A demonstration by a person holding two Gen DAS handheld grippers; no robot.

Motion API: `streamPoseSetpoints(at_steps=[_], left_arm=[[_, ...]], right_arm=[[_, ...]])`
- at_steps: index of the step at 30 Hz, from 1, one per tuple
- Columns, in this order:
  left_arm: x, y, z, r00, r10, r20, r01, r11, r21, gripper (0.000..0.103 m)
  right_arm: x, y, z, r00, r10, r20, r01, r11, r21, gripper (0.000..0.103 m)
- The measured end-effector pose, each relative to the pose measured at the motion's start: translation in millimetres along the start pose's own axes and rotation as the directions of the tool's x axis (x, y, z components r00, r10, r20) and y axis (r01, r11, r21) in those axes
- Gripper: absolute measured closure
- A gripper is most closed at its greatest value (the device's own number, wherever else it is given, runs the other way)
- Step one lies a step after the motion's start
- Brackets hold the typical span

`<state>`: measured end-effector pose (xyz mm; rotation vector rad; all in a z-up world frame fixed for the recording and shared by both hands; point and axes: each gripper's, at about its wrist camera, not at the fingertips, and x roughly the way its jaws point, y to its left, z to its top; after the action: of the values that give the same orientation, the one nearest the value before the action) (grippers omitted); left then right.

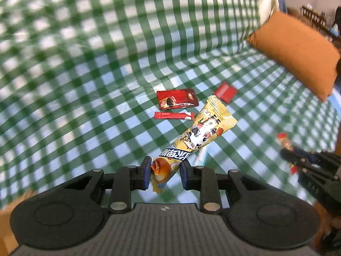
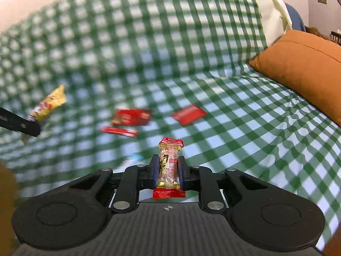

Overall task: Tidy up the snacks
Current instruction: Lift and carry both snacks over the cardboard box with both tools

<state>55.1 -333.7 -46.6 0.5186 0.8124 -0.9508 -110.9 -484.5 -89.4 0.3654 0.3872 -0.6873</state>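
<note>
My left gripper (image 1: 164, 171) is shut on the lower end of a long yellow snack packet (image 1: 200, 132) with a cow picture, held above the green checked cloth (image 1: 85, 85). It also shows at the left of the right wrist view (image 2: 48, 104). My right gripper (image 2: 167, 171) is shut on a small clear snack bar with red ends (image 2: 169, 166), held upright between the pads. It shows blurred at the right of the left wrist view (image 1: 286, 144). Three red sachets lie on the cloth: a wide one (image 1: 177, 102), a thin stick (image 1: 173, 115) and a square one (image 1: 225, 91).
The checked cloth covers a sofa seat and back. An orange cushion (image 1: 296, 51) leans at the right, also in the right wrist view (image 2: 304, 61). A cream cushion (image 2: 272, 21) stands behind it. A brown surface (image 1: 6, 224) shows at the lower left edge.
</note>
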Motion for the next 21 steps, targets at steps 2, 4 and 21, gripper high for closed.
streamPoseSetpoints(at_steps=[2,4,21], left_arm=[[-42.1,3.5,-19.3,1.000,-0.007,0.013,0.008,0.999,-0.031,0.072],[-82.1,8.3,-39.3,1.000,-0.010,0.020,0.012,0.997,-0.071,0.072],[-294.0,78.6,-270.1,0.963,0.264,-0.057,-0.264,0.870,-0.416,0.072]], right_arm=[[-39.1,12.5,-4.2,0.999,0.043,0.020,-0.043,0.999,0.008,0.084],[-76.7,31.6,-10.1,0.996,0.081,0.029,-0.082,0.997,0.003,0.084],[-277.8,221.8,-97.8,0.882,0.444,-0.156,-0.467,0.867,-0.173,0.084]])
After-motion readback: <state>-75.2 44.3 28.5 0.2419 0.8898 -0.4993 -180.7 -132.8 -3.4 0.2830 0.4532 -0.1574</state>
